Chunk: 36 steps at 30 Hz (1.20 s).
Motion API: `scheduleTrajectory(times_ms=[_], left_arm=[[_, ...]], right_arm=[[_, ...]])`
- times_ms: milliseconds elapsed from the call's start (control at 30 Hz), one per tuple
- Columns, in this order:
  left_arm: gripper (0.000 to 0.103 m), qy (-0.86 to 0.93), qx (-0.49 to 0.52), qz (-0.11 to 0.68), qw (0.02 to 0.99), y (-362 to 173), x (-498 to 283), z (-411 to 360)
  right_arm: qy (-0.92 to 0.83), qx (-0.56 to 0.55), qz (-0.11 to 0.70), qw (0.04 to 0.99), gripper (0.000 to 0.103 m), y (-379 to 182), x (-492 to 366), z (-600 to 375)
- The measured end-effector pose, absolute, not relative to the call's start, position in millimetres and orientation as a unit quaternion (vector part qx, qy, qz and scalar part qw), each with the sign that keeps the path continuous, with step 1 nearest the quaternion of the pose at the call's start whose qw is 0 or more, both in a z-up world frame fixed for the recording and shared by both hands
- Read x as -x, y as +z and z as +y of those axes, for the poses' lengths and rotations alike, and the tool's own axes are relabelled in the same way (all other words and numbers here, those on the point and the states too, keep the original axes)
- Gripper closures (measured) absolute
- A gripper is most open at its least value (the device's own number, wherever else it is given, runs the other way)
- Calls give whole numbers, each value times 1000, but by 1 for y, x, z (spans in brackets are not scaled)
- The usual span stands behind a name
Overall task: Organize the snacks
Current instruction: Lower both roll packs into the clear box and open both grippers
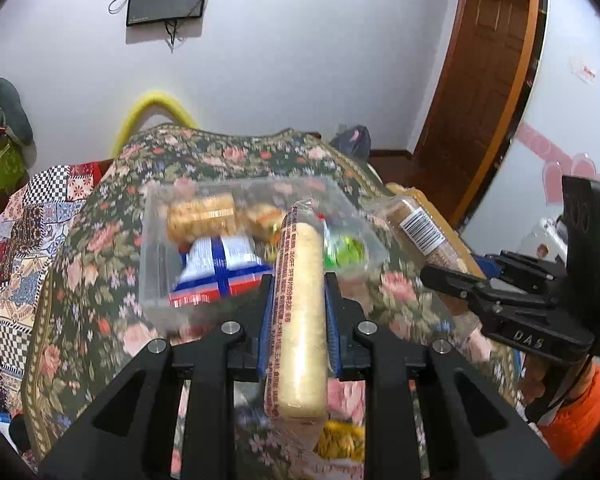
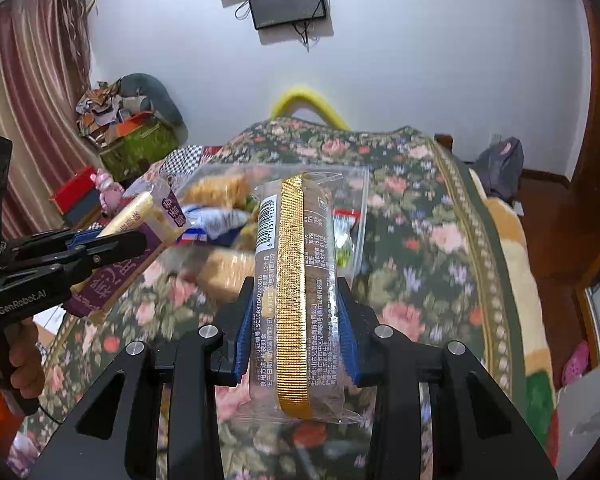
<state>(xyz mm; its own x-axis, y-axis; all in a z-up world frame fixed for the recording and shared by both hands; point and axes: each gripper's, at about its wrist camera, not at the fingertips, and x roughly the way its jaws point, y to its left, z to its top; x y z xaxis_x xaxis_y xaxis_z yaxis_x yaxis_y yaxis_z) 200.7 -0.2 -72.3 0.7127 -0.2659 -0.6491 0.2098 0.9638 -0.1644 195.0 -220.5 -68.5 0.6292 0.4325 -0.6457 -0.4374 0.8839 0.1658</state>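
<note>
Cream-coloured snack roll (image 1: 300, 312) pinched in left hand-held gripper (image 1: 298, 280), gold-striped packet (image 2: 296, 292) in right hand-held gripper (image 2: 296, 284).

Home bedroom: bed (image 2: 440, 216) w/ floral quilt (image 1: 100, 248), striped curtains (image 2: 32, 92) at left, wall-mounted screen (image 2: 288, 0), wooden door (image 1: 480, 80), clutter piled in corner by wall (image 2: 132, 120).

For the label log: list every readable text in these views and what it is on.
"DAS": right gripper body.
"GenRobot.AI": left gripper body.
"SC10837040200570", digits uncertain: brown snack pack.
Barcode digits, cream roll pack print: too blurred.
</note>
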Motion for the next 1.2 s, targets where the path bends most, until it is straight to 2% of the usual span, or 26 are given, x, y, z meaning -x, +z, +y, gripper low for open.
scheduleTrajectory(times_ms=[433, 767, 1033, 1200], left_arm=[[81, -112, 50, 356, 926, -71, -266, 0], [81, -84, 55, 378, 920, -92, -311, 0], [81, -80, 68, 390, 915, -100, -329, 1], [80, -84, 73, 385, 916, -95, -321, 5]], right_arm=[[237, -6, 351, 906, 69, -64, -246, -201], [228, -3, 394, 890, 69, -91, -293, -180], [223, 7, 419, 880, 66, -103, -301, -173], [225, 25, 399, 888, 65, -90, -289, -174]])
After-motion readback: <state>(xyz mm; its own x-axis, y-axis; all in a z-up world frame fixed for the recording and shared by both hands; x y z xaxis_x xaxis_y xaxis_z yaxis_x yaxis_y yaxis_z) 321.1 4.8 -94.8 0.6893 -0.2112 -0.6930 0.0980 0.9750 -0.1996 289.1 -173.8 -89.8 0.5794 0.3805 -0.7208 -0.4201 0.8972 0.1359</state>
